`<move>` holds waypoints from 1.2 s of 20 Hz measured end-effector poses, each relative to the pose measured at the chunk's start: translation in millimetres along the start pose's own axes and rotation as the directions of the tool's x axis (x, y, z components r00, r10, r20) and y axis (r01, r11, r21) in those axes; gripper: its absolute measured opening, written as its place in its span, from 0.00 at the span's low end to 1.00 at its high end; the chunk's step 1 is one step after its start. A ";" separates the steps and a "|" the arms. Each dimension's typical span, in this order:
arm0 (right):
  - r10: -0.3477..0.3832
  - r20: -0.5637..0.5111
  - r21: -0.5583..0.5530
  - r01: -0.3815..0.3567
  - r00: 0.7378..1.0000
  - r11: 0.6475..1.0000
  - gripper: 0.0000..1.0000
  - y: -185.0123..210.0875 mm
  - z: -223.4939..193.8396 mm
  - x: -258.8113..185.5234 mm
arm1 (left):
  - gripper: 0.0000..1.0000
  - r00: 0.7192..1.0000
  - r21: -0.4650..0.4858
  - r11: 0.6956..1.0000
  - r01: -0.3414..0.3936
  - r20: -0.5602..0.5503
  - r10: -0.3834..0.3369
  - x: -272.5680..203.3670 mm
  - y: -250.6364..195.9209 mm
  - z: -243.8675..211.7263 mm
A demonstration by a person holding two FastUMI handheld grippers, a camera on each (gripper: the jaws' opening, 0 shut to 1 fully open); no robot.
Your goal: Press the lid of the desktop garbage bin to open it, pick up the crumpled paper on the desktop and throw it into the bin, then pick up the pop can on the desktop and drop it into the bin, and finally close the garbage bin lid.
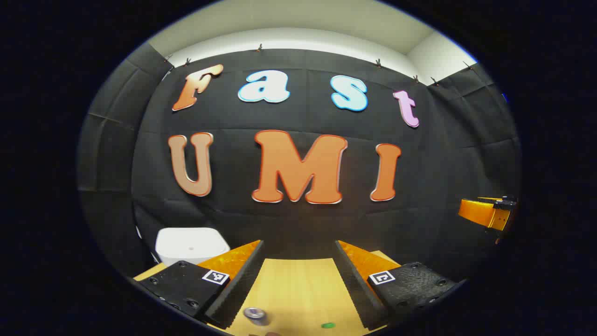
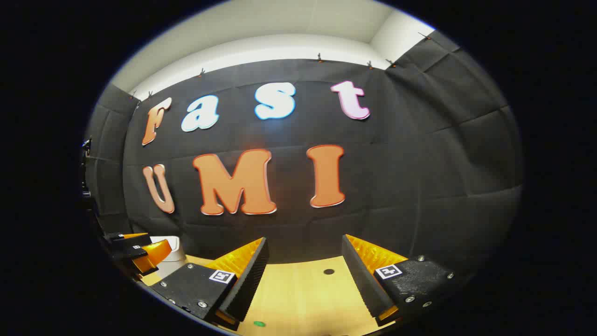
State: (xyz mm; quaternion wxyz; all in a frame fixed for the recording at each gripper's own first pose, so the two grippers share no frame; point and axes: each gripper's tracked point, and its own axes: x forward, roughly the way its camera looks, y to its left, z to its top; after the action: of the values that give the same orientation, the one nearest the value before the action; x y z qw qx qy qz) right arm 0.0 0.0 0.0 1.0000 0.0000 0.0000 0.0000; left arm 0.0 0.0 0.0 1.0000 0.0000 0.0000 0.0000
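A white garbage bin (image 1: 191, 245) with its lid down stands at the back left of the wooden table, left of my left gripper (image 1: 298, 247). That gripper is held above the table, open, with nothing between its fingers. The pop can (image 1: 255, 314) stands below it, its silver top seen near the left finger. My right gripper (image 2: 305, 245) is also open and empty over the table. In the right gripper view the left gripper (image 2: 140, 252) shows at the far left, with a sliver of the bin (image 2: 171, 249) behind it. The right gripper (image 1: 487, 212) appears at the right edge of the left gripper view.
A small green dot (image 1: 328, 325) lies on the table (image 1: 298, 289) near the can, seen again as a green dot (image 2: 259, 323) in the right gripper view. A dark round mark (image 2: 329, 271) sits on the table near the back wall.
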 end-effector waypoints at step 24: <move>0.112 -0.058 -0.025 -0.113 0.992 0.993 0.94 91.8 -43.3 24.5 | 0.94 0.992 -0.024 0.992 -0.125 0.012 0.125 7.4 122.3 3.9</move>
State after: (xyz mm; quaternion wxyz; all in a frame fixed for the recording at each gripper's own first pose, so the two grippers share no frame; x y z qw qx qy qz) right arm 24.5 91.8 -43.3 0.9979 -0.0142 0.0283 0.0564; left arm 7.4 122.3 3.9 0.9979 -0.0114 -0.0069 0.0626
